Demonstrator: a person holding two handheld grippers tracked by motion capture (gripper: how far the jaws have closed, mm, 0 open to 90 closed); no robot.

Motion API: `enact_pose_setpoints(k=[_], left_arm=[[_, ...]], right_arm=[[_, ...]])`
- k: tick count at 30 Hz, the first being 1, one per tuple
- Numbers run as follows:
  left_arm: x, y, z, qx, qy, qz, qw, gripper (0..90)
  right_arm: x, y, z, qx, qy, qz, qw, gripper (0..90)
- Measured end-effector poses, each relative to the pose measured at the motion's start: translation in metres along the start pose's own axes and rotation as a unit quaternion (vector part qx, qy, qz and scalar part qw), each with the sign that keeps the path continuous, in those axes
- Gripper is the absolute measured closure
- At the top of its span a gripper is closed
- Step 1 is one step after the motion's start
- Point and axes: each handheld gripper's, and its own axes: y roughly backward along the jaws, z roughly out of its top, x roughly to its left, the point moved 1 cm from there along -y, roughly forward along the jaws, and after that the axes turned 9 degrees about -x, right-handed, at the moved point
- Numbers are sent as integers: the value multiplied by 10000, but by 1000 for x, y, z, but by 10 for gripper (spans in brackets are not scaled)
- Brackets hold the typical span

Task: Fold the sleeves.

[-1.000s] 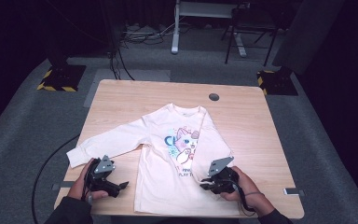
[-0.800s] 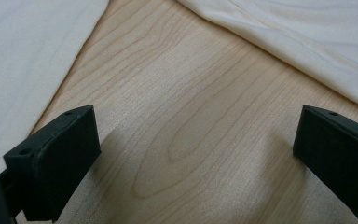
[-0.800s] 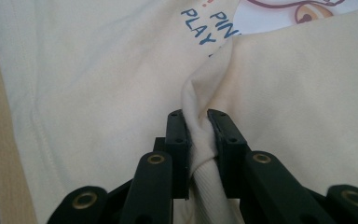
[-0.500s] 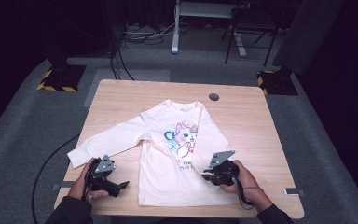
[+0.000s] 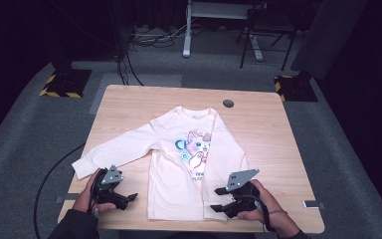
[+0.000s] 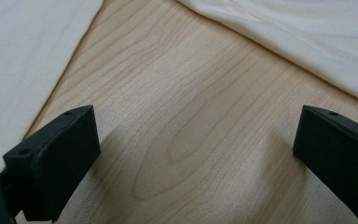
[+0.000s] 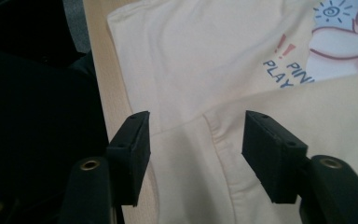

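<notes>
Cream shirt (image 5: 189,164) flat mid-table, hem near the front edge, right gripper (image 5: 219,199) jaws just opened above the folded cuff, left gripper (image 5: 129,199) jaws wide apart over bare wooden table (image 5: 268,134) beside the spread sleeve

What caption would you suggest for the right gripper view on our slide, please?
Right gripper, jaws just opened, above the folded-in sleeve cuff of a cream printed shirt on the table.

Dark rm, grey carpet floor (image 5: 25,129), wood table (image 5: 268,134), white desk frame (image 5: 189,30) behind.
</notes>
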Motion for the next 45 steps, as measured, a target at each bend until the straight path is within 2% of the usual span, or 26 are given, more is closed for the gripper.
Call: enact_pose_setpoints(k=[3, 5, 6, 11, 14, 17, 18, 21, 24, 26, 29, 30, 33, 37, 43, 45], left_arm=[[0, 0, 0, 0, 0, 0, 10000, 4], [0, 0, 0, 1, -1, 0, 10000, 4], [0, 0, 0, 1, -1, 0, 10000, 4], [0, 0, 0, -1, 1, 0, 10000, 4], [0, 0, 0, 0, -1, 0, 10000, 4], [0, 0, 0, -1, -1, 0, 10000, 4], [0, 0, 0, 0, 0, 1, 10000, 4], [0, 0, 0, -1, 0, 1, 10000, 4], [0, 0, 0, 0, -1, 1, 10000, 4], [0, 0, 0, -1, 1, 1, 10000, 4], [0, 0, 0, 0, -1, 1, 10000, 4], [0, 0, 0, 0, -1, 0, 10000, 4], [0, 0, 0, 0, 0, 1, 10000, 4], [0, 0, 0, 0, -1, 0, 10000, 4], [0, 0, 0, -1, 0, 1, 10000, 4], [0, 0, 0, -1, -1, 1, 10000, 5]], right_arm=[[3, 3, 3, -86, 91, -9, 9999, 405], [2, 6, 3, -142, 199, -155, 9996, 386], [2, 6, 3, -142, 199, -155, 9996, 386], [-9, 5, -1, -189, 231, -441, 9986, 302], [-14, 4, -4, -341, 384, -676, 9964, 236], [-20, 3, -6, -416, 346, -725, 9959, 190], [-25, 2, -9, -454, 412, -939, 9937, 126], [-31, 0, -13, -434, 445, -1061, 9924, 98], [-46, -3, -18, -576, 334, -1108, 9916, 72], [-52, -6, -20, -574, 291, -1141, 9914, 54], [-57, -9, -22, -548, 295, -1134, 9916, 51], [-59, -10, -23, -559, 307, -1218, 9905, 51], [-63, -14, -26, -608, 329, -1274, 9894, 43], [-69, -17, -31, -511, 317, -1265, 9902, 35], [-77, -23, -44, -297, 155, -1214, 9920, 22], [-79, -24, -48, -370, -31, -1119, 9930, 11]])
